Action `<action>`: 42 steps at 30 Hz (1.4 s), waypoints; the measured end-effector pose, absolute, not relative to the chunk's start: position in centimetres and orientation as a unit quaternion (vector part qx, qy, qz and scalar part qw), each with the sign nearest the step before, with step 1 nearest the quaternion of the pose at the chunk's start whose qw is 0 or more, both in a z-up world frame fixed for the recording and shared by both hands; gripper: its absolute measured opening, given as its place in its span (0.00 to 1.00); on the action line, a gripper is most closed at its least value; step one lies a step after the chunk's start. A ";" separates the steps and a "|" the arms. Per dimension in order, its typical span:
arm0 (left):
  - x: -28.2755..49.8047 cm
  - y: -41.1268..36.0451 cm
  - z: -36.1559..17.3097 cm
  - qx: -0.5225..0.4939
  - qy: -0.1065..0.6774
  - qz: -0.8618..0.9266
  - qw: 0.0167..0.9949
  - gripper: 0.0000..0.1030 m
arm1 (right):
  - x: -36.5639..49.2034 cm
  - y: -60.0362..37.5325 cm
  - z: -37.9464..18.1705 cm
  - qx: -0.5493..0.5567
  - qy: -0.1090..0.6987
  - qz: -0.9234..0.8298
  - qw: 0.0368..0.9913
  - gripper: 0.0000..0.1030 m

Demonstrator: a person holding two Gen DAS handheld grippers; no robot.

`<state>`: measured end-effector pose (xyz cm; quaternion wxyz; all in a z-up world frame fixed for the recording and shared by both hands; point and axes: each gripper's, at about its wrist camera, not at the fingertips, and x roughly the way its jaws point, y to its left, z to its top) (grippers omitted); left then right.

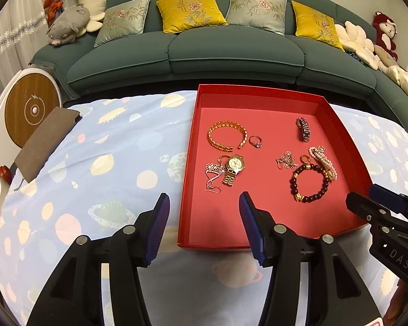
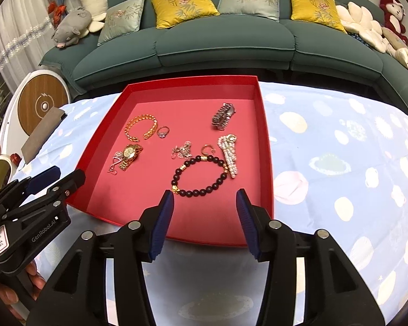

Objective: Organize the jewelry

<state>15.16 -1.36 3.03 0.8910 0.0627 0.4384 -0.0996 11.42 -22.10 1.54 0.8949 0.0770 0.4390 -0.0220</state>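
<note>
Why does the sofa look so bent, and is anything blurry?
Left wrist view: fisheye lens bows the sofa and darkens the corners; the tray is sharp. Right wrist view: same bowing; the jewelry reads crisp, soft shadows under the right gripper.

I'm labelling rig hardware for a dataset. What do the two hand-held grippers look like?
Both look alike: the left hand-held gripper and right hand-held gripper have matte black angular bodies with round silver pivot pins and blue ribbed finger pads. One shows white "GenRobot.AI" lettering and a red-edged tag; the other reads "DAS". No cables or sleeves show.
</note>
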 end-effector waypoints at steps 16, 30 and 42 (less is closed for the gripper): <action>13.8 -2.1 3.8 0.071 0.424 -0.092 0.898 0.65 | 9.8 -21.7 2.5 0.064 0.423 -0.030 0.903 0.64; 13.3 -3.0 4.0 0.076 0.419 -0.091 0.900 0.71 | 9.2 -21.8 3.1 0.057 0.414 -0.042 0.908 0.71; 13.0 -3.1 4.2 0.076 0.415 -0.089 0.902 0.75 | 9.0 -21.2 3.2 0.054 0.412 -0.042 0.909 0.72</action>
